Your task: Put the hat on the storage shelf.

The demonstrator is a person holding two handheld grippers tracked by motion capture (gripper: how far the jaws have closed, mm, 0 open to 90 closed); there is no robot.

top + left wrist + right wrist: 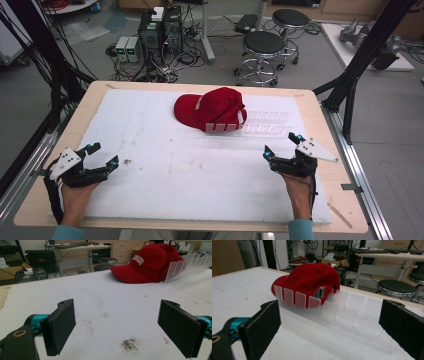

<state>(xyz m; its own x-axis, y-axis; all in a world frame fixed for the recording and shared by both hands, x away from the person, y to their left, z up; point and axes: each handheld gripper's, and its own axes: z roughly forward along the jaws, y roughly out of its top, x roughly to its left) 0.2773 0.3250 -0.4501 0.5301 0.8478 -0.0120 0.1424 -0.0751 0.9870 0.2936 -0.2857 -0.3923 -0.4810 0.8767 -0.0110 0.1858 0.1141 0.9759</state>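
A red cap (210, 108) with white lettering lies on the white mat (165, 170) toward the back middle of the table, its brim to the left. A clear slotted rack (260, 124) stands against its right side. My left gripper (104, 154) rests open at the front left, well short of the cap (150, 262); its jaws stand wide with nothing between them. My right gripper (282, 144) is open at the front right, just in front of the rack (332, 306), with the cap (309, 281) behind the rack's tabs.
The mat covers a wooden table (55, 165). A dark smudge (129, 343) marks the mat near my left gripper. Beyond the table stand two black stools (262, 47), computer boxes (160, 27) with cables, and black frame posts (357, 65) at the right.
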